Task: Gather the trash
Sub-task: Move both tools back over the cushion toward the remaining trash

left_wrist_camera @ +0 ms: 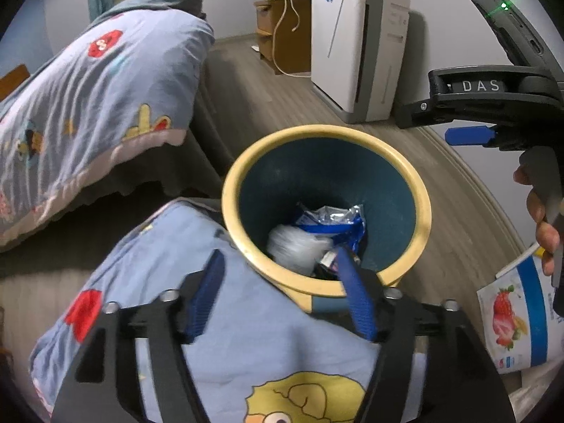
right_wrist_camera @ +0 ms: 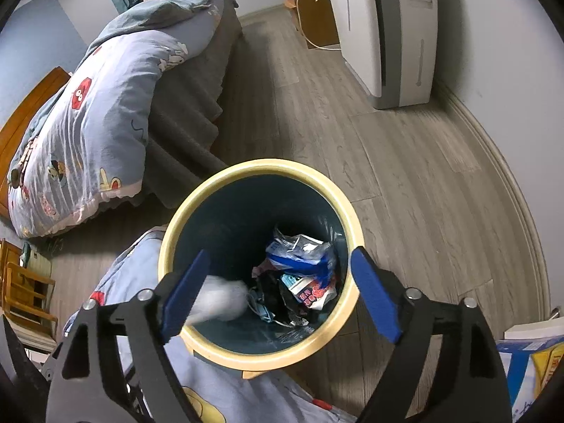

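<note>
Right tool (right_wrist_camera: 278, 294) spread wide over bin (right_wrist_camera: 218, 176), white wad (right_wrist_camera: 222, 303) blurred mid-drop; left tool (left_wrist_camera: 282, 296) gaping, empty. Risk: wad clips rim, lands outside.

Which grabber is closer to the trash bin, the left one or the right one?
Probably the right. The right gripper hangs open directly over the trash bin, a blurry white wad falling in. The left gripper, open too, sits back over the quilt at the near rim.

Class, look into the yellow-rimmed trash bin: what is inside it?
Inside the trash bin lie a crumpled blue-and-silver wrapper, a blurred white wad, a red-printed packet and dark scraps. Whatever lies under that pile, and the bin's floor, is covered.
</note>
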